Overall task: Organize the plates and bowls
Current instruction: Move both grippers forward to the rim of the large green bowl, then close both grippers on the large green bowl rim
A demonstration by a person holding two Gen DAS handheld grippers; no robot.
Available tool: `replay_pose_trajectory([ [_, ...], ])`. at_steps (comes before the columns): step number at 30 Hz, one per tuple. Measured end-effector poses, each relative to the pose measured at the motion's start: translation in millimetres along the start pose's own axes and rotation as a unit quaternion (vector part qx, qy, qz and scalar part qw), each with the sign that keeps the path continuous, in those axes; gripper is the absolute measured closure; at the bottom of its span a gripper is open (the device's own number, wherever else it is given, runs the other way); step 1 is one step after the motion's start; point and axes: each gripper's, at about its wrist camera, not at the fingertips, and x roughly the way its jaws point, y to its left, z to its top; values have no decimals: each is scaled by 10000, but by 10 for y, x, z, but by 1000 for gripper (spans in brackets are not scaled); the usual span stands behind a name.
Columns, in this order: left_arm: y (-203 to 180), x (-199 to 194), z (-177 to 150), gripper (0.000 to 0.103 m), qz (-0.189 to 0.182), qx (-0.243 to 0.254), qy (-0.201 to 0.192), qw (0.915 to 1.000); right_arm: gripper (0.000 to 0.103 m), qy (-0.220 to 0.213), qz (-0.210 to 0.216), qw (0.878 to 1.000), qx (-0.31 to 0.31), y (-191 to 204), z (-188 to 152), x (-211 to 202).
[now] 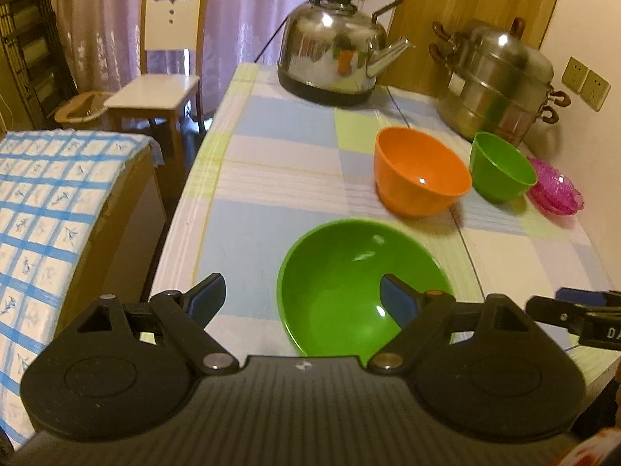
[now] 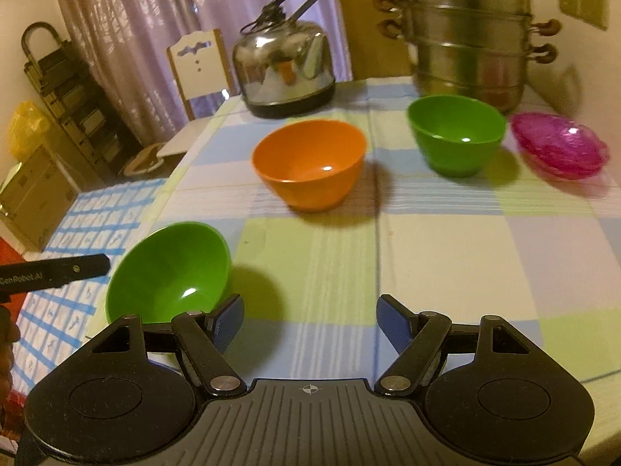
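Nearest the cameras, the left gripper point(image 1: 302, 297) is seen with its fingers spread wide; its right finger point(image 1: 398, 303) hangs over the hollow of the large green bowl point(image 1: 349, 287), whether touching it cannot be told, while the other finger lies outside the rim over the bench point(image 1: 271, 178), so nothing is pinched. The right gripper point(image 2: 310, 322) is likewise held with fingers spread over bare cloth, nothing between them; the large green bowl point(image 2: 170, 272) is found just beside its left finger, close to the bench's near left edge and tipped in that view. In the middle of the checked cloth an orange bowl point(image 2: 308, 165) is set upright, well apart from the large one. To its right, a smaller green bowl point(image 2: 456, 134) is placed, and just beside that a stack of pink translucent plates point(image 2: 559, 145) is seen near the wall. At the far end a steel kettle point(image 1: 333, 58) and a tiered steel steamer pot point(image 1: 496, 81) are stood. Beyond the bench's left side, a surface covered in blue-checked cloth point(image 1: 50, 209) and a white wooden chair point(image 1: 167, 66) are visible before a curtain point(image 1: 240, 7).
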Motion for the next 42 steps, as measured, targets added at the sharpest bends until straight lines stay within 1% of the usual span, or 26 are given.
replay_pose_trajectory([
  [4, 30, 176, 5, 32, -86, -24, 180, 9998, 28, 133, 122, 9998, -27, 95, 48, 215],
  [8, 62, 291, 12, 39, -158, 11, 254, 9996, 28, 276, 228, 9993, -61, 195, 75, 431],
  [9, 72, 311, 18, 41, -170, 26, 262, 9995, 28, 320, 253, 9992, -61, 219, 78, 479],
  [10, 81, 335, 24, 45, -183, 37, 276, 9994, 28, 372, 283, 9989, -68, 242, 79, 536],
  [11, 97, 357, 26, 50, -198, 26, 298, 9994, 31, 424, 315, 9986, -88, 266, 78, 593],
  [12, 113, 377, 27, 53, -202, 16, 325, 9993, 36, 460, 333, 9983, -109, 286, 84, 638],
  [15, 151, 413, 25, 62, -216, 42, 378, 9990, 44, 587, 389, 9974, -157, 343, 75, 769],
  [20, 210, 457, 7, 70, -213, 15, 462, 9987, 57, 653, 474, 9965, -218, 394, 63, 875],
  [23, 215, 473, -15, 81, -246, 45, 517, 9983, 65, 650, 528, 9962, -219, 411, 62, 884],
  [24, 214, 474, -25, 83, -262, 38, 526, 9983, 69, 648, 545, 9962, -216, 420, 64, 886],
  [25, 215, 473, -35, 85, -279, 23, 532, 9982, 72, 647, 570, 9961, -209, 431, 64, 891],
  [27, 211, 469, -47, 87, -311, -6, 540, 9981, 82, 642, 612, 9958, -214, 462, 64, 889],
  [29, 198, 459, -50, 91, -339, -19, 545, 9979, 88, 632, 664, 9955, -240, 493, 63, 887],
  [36, 84, 395, -22, 91, -214, 98, 546, 9982, 90, 635, 647, 9958, -160, 478, 71, 874],
  [42, -80, 315, 143, 91, -228, 220, 461, 9984, 92, 527, 681, 9963, -15, 369, 161, 725],
])
